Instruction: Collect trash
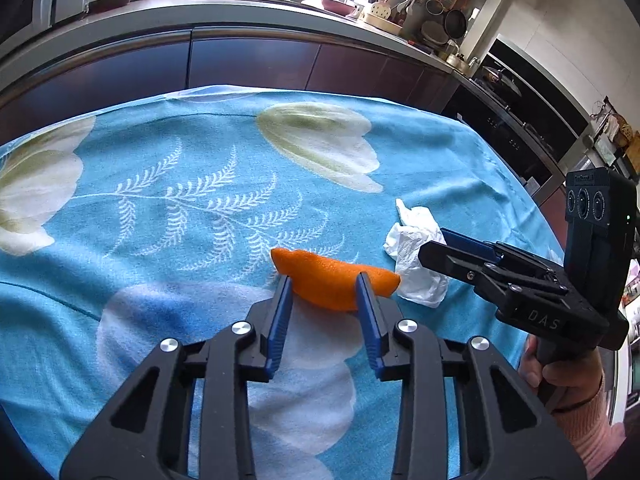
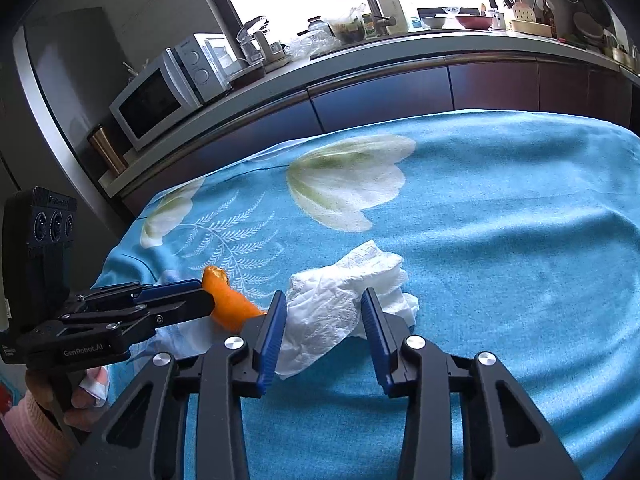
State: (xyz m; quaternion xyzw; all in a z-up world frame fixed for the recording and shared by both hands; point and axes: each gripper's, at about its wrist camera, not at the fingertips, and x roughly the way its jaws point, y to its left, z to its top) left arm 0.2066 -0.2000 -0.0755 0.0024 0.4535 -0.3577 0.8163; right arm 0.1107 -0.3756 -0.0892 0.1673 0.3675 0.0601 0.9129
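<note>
Desk (image 1: 168,152) under a blue floral cloth (image 2: 500,208), kitchen counter (image 2: 400,50) beyond its far edge; the cloth's right edge falls away just past the tissue in the left wrist view. Two pieces of trash lie side by side near the middle-front: crumpled white tissue (image 2: 340,300) and an orange peel (image 1: 332,280), touching or nearly so. Right gripper (image 2: 324,324): jaws open, straddling the tissue, which sits between the blue fingers (image 2: 274,336) and slightly ahead; its long axis runs diagonally, far-right to near-left. Left gripper (image 1: 324,304): jaws open, one finger either side of the peel's middle; peel's long axis lies crosswise to the jaws, ends projecting past both fingers. Each hand is nearer its own item. Judgement: both are set to close; the crosswise peel suits a pinch across its narrow width. Open cloth lies to the left and ahead; the two grippers sit close together, so lifting room is mainly upward.
</note>
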